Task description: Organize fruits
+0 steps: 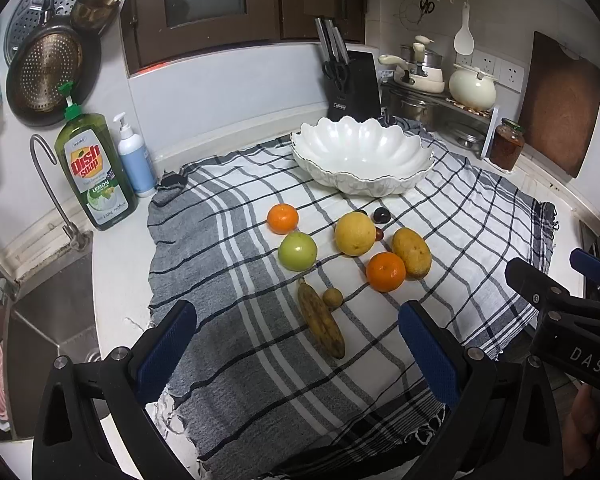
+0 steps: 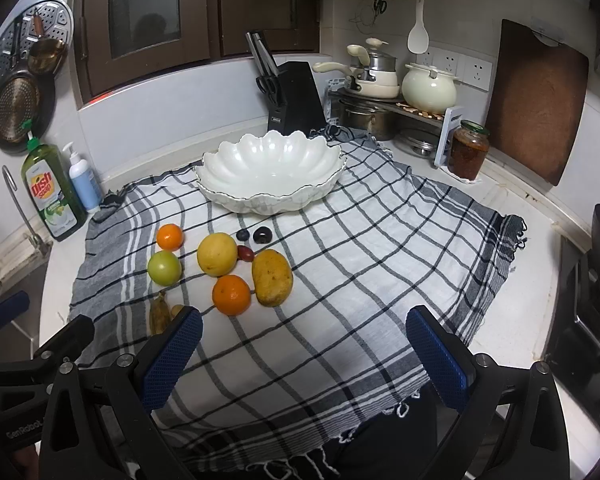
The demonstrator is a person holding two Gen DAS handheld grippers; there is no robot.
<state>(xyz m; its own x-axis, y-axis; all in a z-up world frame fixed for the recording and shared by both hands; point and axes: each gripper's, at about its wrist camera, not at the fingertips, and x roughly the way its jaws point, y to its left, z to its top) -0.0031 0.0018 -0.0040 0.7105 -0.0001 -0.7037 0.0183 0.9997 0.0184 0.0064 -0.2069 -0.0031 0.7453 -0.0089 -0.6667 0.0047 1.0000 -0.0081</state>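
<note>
Nearest to us, the left tool (image 1: 296,344) and the right tool (image 2: 304,348) both hover over the near hem of the grey-and-white checked cotton cloth (image 2: 340,280), each with its blue-padded fingers spread wide apart and nothing between them. We see the cloth's fringed near edge hanging over the front of the white bench (image 2: 512,320); bare bench shows to the right of the cloth, and the steel sink (image 1: 40,320) with its curved tap bounds the left. The cloth in front of the right tool is open, so we have free room there.

Beyond the tools lie the fruits, grouped left of centre on the cloth. We count one brown-spotted banana (image 1: 320,324), with one small round brown fruit (image 1: 333,298) touching its side; two oranges, the near orange (image 2: 231,294) and the far orange (image 2: 170,237); one green apple (image 2: 164,267); one large yellow citrus (image 2: 217,254); and one yellow-brown mango (image 2: 272,278) just beside the near orange. Behind the citrus we count three small dark fruits (image 2: 262,235).

Farther back stands one empty white scalloped ceramic bowl (image 2: 270,168), on the cloth's far part and apart from the fruits. At the rear we note a black knife block (image 2: 296,96), a jar of red preserve (image 2: 468,150), a green dish-soap bottle (image 1: 96,168), a white pump bottle (image 1: 134,156) and a leaning wooden cutting board (image 2: 536,100).
</note>
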